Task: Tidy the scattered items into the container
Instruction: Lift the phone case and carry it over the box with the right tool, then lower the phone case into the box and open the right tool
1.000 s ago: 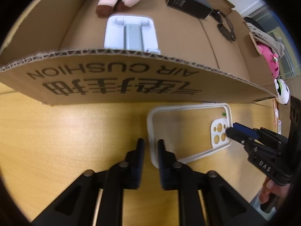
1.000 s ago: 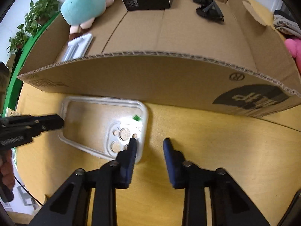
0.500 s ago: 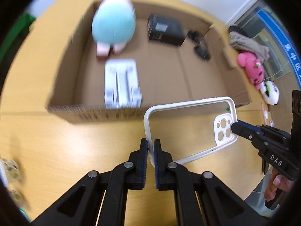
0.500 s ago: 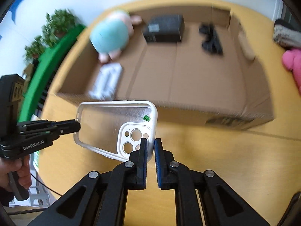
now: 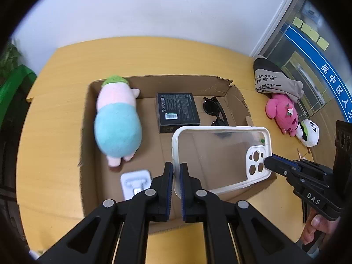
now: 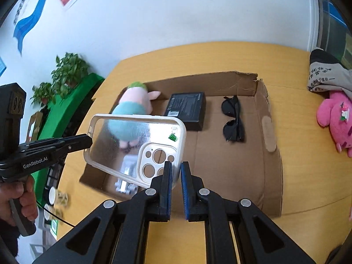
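So both grippers are sharing one clear phone case [image 5: 220, 156] with a white rim, holding it up in the air over the near part of the cardboard box [image 5: 237, 101]. The left gripper [image 5: 175, 176] is pinching the case's plain short end, jaws clenched tight on the rim. The right gripper [image 6: 175, 176] is doing the same at the camera-cutout end, jaws clamped on the rim right by the lens holes. In the left wrist view the right gripper is poking in from the right edge with a hand [image 5: 314, 231] wrapped round its handle; in the right wrist view the left gripper is coming in from the left the same way.

The box is sitting open on the yellow wooden bench [image 5: 55, 121]. Inside it, a pink and teal plush [image 5: 117, 129] is lying along the left side, a black box [image 5: 177, 110] is sitting at the far middle, black sunglasses [image 6: 233, 118] are lying far right, and a white stand [image 5: 136, 182] is lying flat at the near left, partly behind the left gripper.

Out on the bench to the right of the box, a pink plush [image 5: 282, 114] and a small white panda toy [image 5: 309, 132] are lying near a grey cloth bag [image 5: 275, 81].
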A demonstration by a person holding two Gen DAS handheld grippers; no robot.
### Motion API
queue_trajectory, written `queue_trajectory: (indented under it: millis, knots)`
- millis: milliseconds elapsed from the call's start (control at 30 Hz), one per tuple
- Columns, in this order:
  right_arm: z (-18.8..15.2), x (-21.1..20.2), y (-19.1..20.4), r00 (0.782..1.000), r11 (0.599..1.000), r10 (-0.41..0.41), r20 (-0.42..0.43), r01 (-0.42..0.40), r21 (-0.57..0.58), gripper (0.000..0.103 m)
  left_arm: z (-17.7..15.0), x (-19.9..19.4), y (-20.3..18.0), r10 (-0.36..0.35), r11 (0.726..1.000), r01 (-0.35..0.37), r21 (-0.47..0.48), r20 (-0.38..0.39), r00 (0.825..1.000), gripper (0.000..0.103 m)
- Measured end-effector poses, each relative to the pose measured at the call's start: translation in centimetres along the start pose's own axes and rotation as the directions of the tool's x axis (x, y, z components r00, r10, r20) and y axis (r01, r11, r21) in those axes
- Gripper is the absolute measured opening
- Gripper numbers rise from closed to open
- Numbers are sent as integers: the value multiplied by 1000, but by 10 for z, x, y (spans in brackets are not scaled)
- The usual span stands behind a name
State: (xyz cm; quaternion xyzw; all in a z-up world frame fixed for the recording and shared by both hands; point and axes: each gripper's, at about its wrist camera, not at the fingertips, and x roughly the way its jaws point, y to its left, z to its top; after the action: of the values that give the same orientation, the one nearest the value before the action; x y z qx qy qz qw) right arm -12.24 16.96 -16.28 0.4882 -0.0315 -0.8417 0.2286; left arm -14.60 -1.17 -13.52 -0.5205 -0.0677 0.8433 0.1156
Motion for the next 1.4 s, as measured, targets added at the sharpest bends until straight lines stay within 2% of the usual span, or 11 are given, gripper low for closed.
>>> queue_trajectory:
  millis: [300,533,633,667,767,833,900,1033,1133,1200,1400]
  knots:
    - [13,85,-54,991,997,-42,-130,50,62,8,15,85,7,-14,1000,15,3,-115,993,5]
    - [-6,147,-78,965,993,-68,-251,89,73,8,-1,153,20,-3,998,-11,-54,-249,968,7]
    - [-12,157,-82,955,993,-77,-287,98,60,10,-7,162,27,38,996,-60,-70,-284,958,8]
    - [-13,156,-83,953,992,-94,-288,113,51,17,-7,159,28,42,995,-65,-73,-284,958,9]
    - [-18,143,-87,942,986,-152,-298,166,21,58,-8,139,25,63,996,-78,-50,-247,967,23]
    - [-18,120,-87,946,980,-185,-268,196,16,67,-10,116,19,82,995,-90,-34,-202,976,44]
    - [-17,99,-85,951,978,-192,-241,207,39,81,-11,90,11,94,995,-98,-21,-147,985,53]
    - [-12,50,-64,966,976,-196,-166,208,61,91,-22,35,-7,156,987,-155,49,-23,987,73]
    - [-13,16,-42,978,978,-192,-85,198,63,99,-34,2,-17,197,973,-200,116,37,980,76]
    - [-18,1,-27,977,977,-204,-67,207,46,102,-45,-19,-18,206,968,-214,129,70,976,78]
    - [-37,-25,9,979,980,-197,-62,198,23,102,-74,-61,-7,238,968,-246,45,131,962,78]
